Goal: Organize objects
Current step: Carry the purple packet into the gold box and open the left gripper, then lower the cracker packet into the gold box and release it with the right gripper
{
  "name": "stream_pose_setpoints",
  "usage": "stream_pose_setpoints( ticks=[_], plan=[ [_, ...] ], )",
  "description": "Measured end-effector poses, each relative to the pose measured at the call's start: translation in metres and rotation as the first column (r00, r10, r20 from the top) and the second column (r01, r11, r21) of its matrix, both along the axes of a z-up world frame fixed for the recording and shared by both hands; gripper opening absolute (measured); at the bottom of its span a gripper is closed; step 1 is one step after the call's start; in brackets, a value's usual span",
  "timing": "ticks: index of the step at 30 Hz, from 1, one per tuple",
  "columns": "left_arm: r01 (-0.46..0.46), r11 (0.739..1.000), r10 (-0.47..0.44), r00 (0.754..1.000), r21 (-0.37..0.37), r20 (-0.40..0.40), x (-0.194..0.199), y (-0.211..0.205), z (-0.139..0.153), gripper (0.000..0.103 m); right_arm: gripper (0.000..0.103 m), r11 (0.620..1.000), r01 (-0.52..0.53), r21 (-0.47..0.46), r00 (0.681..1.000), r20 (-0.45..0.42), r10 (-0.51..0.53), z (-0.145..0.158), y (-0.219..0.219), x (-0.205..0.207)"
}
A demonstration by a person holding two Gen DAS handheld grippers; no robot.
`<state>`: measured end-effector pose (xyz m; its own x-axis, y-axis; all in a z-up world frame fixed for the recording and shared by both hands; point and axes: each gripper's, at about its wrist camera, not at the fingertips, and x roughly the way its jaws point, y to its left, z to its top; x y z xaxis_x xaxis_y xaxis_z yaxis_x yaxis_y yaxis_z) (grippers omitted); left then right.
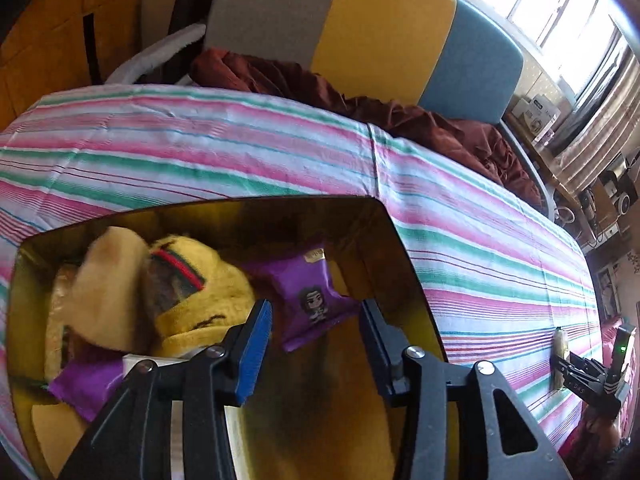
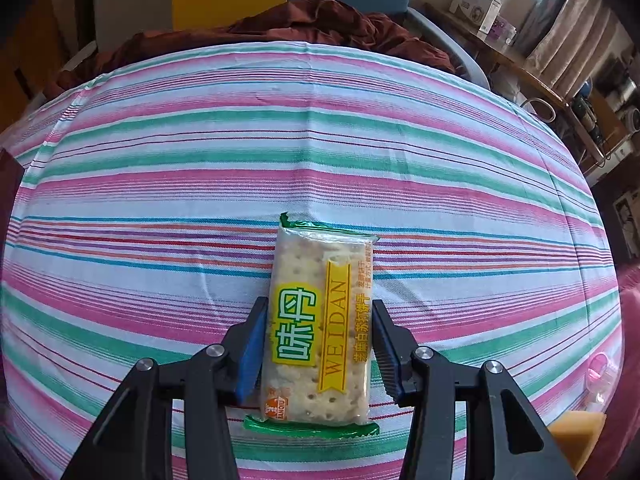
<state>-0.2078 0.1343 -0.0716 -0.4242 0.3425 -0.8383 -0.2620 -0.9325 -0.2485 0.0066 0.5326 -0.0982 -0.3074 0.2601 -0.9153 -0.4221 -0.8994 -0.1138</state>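
Note:
In the left wrist view my left gripper (image 1: 316, 320) is open and empty, hovering over a yellow box (image 1: 384, 216) on the striped cloth. Inside the box lie a yellow plush toy (image 1: 192, 296), a purple snack packet (image 1: 312, 300) between my fingers and below them, and another purple packet (image 1: 88, 384). In the right wrist view a cracker packet (image 2: 320, 320) labelled WEIDAN lies on the striped cloth (image 2: 280, 152). My right gripper (image 2: 318, 320) straddles it, with the jaws at its long sides; the right jaw shows a small gap. The right gripper also shows in the left wrist view (image 1: 584, 372) with the cracker packet (image 1: 560, 356).
A dark red blanket (image 1: 360, 96) lies bunched at the cloth's far edge, below grey, yellow and blue panels (image 1: 380, 28). A cluttered wooden shelf (image 2: 516, 68) and curtains stand at the right. A pink plastic object (image 2: 600, 376) and a yellow corner (image 2: 576, 432) sit at the right edge.

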Motion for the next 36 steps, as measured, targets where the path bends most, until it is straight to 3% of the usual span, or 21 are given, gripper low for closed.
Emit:
stream_pose_setpoints(
  ticks=[5,9,12,14,20,27,31,36],
  plan=[
    [-0.018,1.000,0.017,0.991,-0.009,-0.131,0.040,-0.025,0.035,0.046,0.047,1.000,-0.004,-0.001,1.000,0.001,0.004,0.000,0.004,-0.001],
    [-0.045,0.997,0.029,0.965,-0.058,-0.260,0.082,-0.045,0.059,0.046,0.047,1.000,0.007,-0.013,1.000,-0.004,-0.007,0.002,0.007,0.000],
    [-0.081,0.994,0.055,0.949,-0.070,-0.310,0.106,-0.064,0.070,0.046,0.047,1.000,-0.011,-0.020,1.000,-0.016,0.011,0.006,0.001,-0.001],
    [-0.105,0.992,0.076,0.944,-0.074,-0.322,0.117,-0.075,0.072,0.046,0.047,1.000,-0.029,0.004,0.999,-0.042,0.029,0.015,-0.009,-0.003],
    [-0.150,0.985,0.117,0.939,-0.080,-0.324,0.136,-0.097,0.067,0.046,0.047,0.987,-0.147,-0.071,0.978,-0.157,0.134,0.055,-0.076,-0.026],
    [-0.185,0.980,0.153,0.935,-0.073,-0.320,0.142,-0.115,0.060,0.046,0.047,0.918,-0.377,-0.125,0.903,-0.269,0.334,0.091,-0.208,-0.060],
    [-0.224,0.972,0.192,0.930,-0.069,-0.314,0.147,-0.130,0.056,0.046,0.047,0.873,-0.461,-0.161,0.870,-0.277,0.409,0.090,-0.271,-0.082],
    [-0.275,0.959,0.245,0.923,-0.064,-0.298,0.150,-0.153,0.049,0.046,0.047,0.850,-0.489,-0.194,0.865,-0.229,0.446,0.069,-0.317,-0.108]
  ],
)
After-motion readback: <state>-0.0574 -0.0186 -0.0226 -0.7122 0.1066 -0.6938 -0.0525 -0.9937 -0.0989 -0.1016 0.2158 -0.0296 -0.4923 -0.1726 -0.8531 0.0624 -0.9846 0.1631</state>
